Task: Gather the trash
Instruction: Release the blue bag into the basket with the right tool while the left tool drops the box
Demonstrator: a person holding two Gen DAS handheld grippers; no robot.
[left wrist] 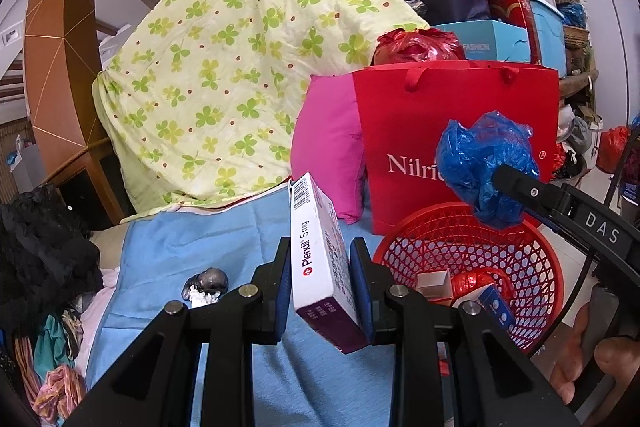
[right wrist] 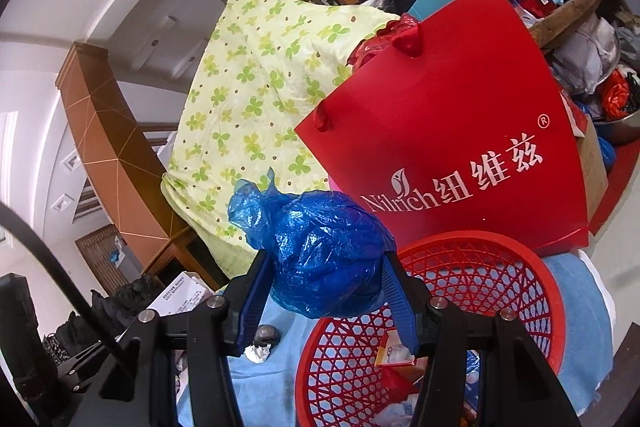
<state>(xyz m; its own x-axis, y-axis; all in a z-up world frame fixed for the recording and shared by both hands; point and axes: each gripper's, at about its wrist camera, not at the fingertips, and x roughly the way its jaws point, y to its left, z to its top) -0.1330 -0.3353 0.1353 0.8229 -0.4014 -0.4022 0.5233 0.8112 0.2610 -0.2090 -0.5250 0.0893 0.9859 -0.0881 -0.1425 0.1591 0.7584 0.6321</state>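
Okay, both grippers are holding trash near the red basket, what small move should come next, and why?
Probably open the right gripper: its crumpled blue plastic bag hangs about over the red basket, so it should fall in. The left gripper, clamping the Plendil box, sits beside the rim.

I see a white and purple Plendil 5 mg medicine box [left wrist: 325, 267] standing tilted on its end, pinched between my left gripper's pads above the blue cloth. A crumpled blue plastic bag [right wrist: 320, 255] sits clamped between my right gripper's pads, over the rim of the red mesh basket [right wrist: 540, 267], which already holds small cartons and a red wrapper.
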